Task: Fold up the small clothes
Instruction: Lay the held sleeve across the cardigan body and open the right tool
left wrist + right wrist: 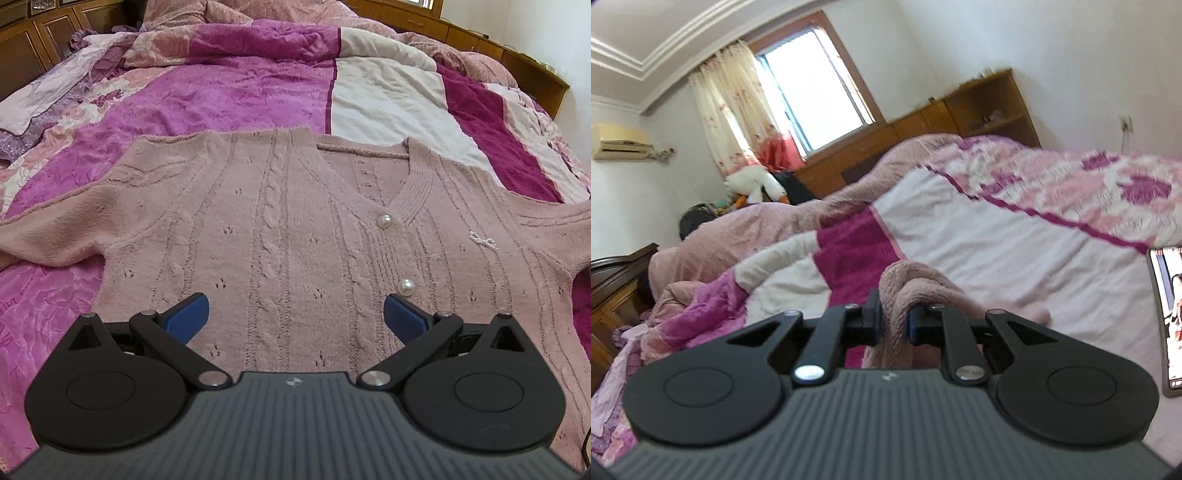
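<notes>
A dusty-pink knitted cardigan [288, 221] with pearl buttons [384, 221] lies flat, front up, on the bed, its sleeves running off to both sides. My left gripper [295, 314] hovers open above the cardigan's lower front, blue pads [188, 314] wide apart and nothing between them. In the right wrist view, my right gripper [894, 321] is shut on a bunched fold of the pink cardigan [912, 284], lifted off the bed; which part of the garment it is cannot be told.
The bed is covered by a purple, magenta and white quilt [229, 92]. A phone [1167, 321] with a lit screen lies on the bed at the right. Wooden cabinets [923, 122] run along the far side under a window.
</notes>
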